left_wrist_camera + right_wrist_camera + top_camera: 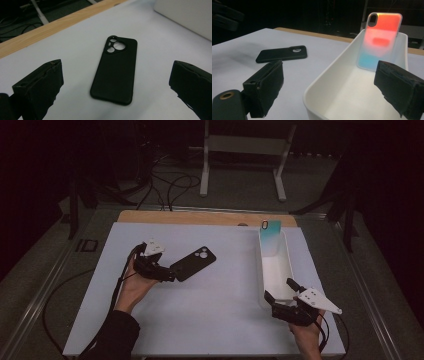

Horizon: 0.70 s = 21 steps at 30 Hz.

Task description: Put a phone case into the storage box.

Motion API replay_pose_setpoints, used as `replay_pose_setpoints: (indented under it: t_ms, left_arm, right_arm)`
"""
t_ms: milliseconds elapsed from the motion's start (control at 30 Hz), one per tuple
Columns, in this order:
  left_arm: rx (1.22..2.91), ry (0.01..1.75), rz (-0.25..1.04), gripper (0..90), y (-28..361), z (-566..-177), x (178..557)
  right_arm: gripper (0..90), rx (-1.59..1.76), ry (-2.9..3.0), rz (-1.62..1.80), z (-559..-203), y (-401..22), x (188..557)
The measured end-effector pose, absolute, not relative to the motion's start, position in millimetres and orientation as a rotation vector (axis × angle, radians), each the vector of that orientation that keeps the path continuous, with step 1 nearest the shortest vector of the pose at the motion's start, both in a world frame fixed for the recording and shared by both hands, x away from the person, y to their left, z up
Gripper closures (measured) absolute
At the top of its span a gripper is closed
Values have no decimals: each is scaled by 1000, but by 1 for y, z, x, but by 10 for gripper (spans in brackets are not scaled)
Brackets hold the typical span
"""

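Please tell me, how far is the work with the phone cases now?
Done: a colourful phone case leans inside the white bin. In hand: the left gripper, jaws open, is lined up on the black phone case, which lies flat on the table, not gripped. The right gripper waits open at the bin. Left: probably grasping and binning the black case.

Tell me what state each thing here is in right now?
Black phone case: flat on the table, back up, untouched.
Coloured phone case: propped upright against the bin's far wall.
White bin: open-topped.
Left tool: open.
Right tool: open.
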<state>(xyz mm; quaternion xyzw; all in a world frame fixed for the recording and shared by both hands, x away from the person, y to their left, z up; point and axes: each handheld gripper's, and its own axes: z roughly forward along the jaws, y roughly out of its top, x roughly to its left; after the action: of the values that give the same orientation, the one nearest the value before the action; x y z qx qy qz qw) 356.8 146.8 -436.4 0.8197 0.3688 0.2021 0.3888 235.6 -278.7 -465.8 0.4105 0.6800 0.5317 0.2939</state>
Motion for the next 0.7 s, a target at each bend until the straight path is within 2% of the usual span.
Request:
replay_pose_setpoints:
  t_ms: [700]
  left_arm:
    - [2242, 975, 391, 0, 118, -484, 406]
  right_arm:
    - [89, 1088, 1810, 1426, -464, -279, 235]
